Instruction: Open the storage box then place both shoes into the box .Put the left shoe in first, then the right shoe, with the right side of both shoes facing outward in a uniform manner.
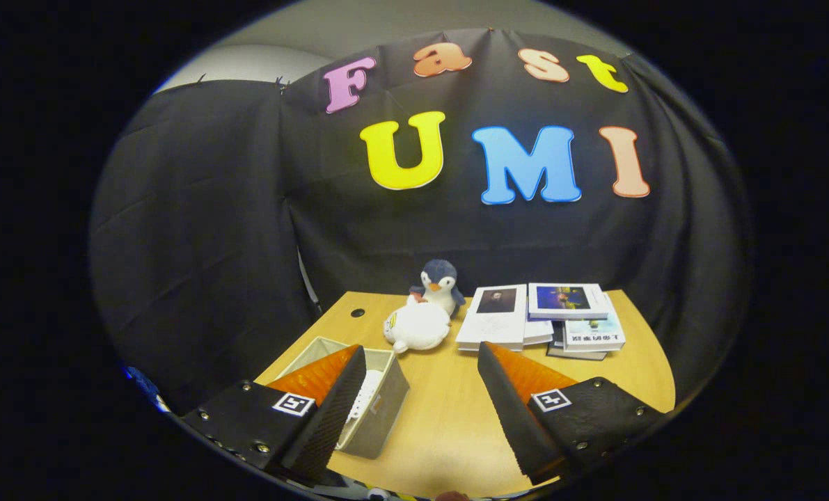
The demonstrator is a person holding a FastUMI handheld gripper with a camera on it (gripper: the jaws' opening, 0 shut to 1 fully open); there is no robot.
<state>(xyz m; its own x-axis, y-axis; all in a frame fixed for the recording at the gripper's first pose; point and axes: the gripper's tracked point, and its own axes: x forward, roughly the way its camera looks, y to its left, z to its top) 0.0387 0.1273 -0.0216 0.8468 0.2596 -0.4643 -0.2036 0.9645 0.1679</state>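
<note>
Grey fabric storage box (379, 417) holding white shoe (367, 396), beside spread, empty claw (421, 379).

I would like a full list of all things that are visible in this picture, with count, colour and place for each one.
storage box: one, grey, open at the top, on the table beside and partly behind the left finger; something white lies inside, too hidden to identify
penguin plush: one, dark blue and white, at the table's far edge
white plush: one, white, directly in front of the penguin, touching it
books: a loose pile, mostly white covers, beyond the right finger
table: one, light wood
gripper: one, jaws wide apart over bare table, holding nothing
</note>
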